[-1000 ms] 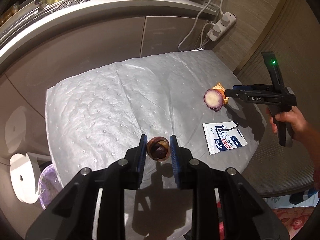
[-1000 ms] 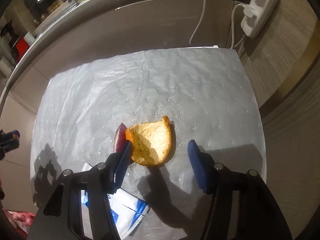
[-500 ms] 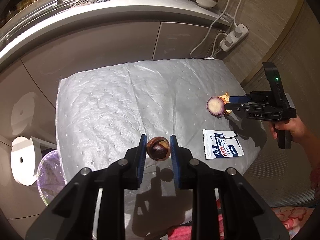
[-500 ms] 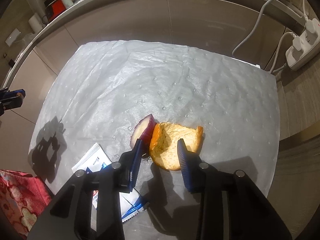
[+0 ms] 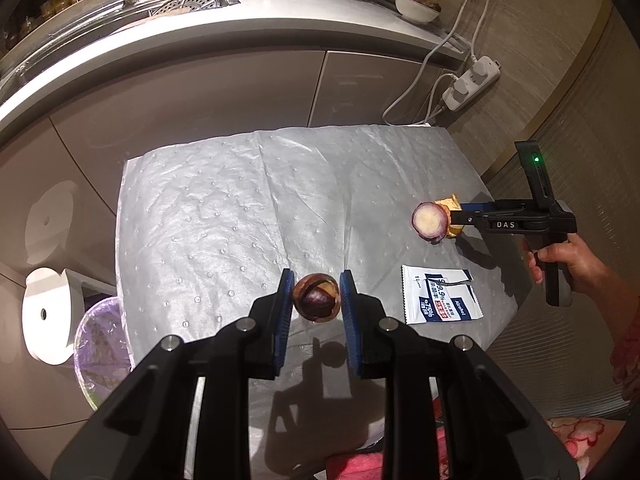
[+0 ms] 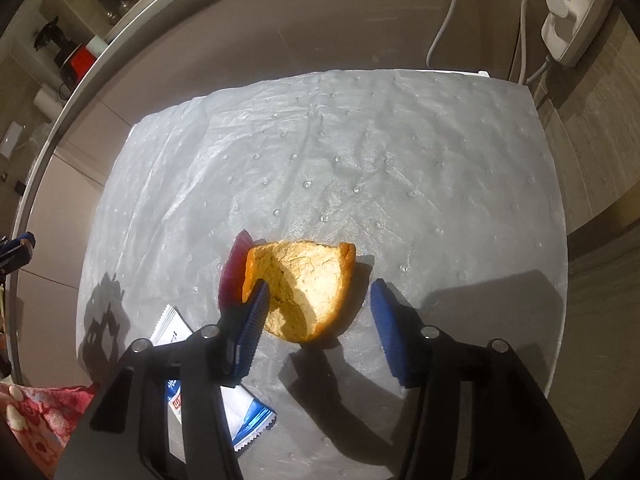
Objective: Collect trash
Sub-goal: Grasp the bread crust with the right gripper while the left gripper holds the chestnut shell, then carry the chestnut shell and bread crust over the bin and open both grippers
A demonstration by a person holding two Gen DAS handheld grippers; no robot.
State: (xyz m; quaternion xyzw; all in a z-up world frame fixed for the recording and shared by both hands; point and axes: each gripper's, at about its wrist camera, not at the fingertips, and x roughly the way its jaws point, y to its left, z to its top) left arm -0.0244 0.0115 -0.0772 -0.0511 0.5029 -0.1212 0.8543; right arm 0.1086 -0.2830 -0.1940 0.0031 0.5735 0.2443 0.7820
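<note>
My left gripper [image 5: 316, 300] is shut on a brown mangosteen shell [image 5: 316, 298] and holds it above the grey mat [image 5: 240, 208]. My right gripper [image 6: 316, 312] is open around an orange peel piece [image 6: 304, 280] that lies on the mat, its left finger touching the peel. A purple onion half [image 6: 232, 272] leans against the peel's left side; in the left wrist view the onion [image 5: 430, 222] shows its cut face by the right gripper [image 5: 460, 218]. A white and blue alcohol wipe packet [image 5: 440, 300] lies flat near the mat's front right.
A bin with a purple liner [image 5: 100, 348] stands on the floor left of the table, beside a white paper roll holder [image 5: 44, 312]. A kitchen counter with a sink [image 5: 192, 0] runs behind. A power strip [image 5: 472, 82] hangs on the wall at the right.
The left gripper has risen and pulled back with the mangosteen shell. The right gripper narrowed around the orange peel half a second ago and now stands wide open again.
</note>
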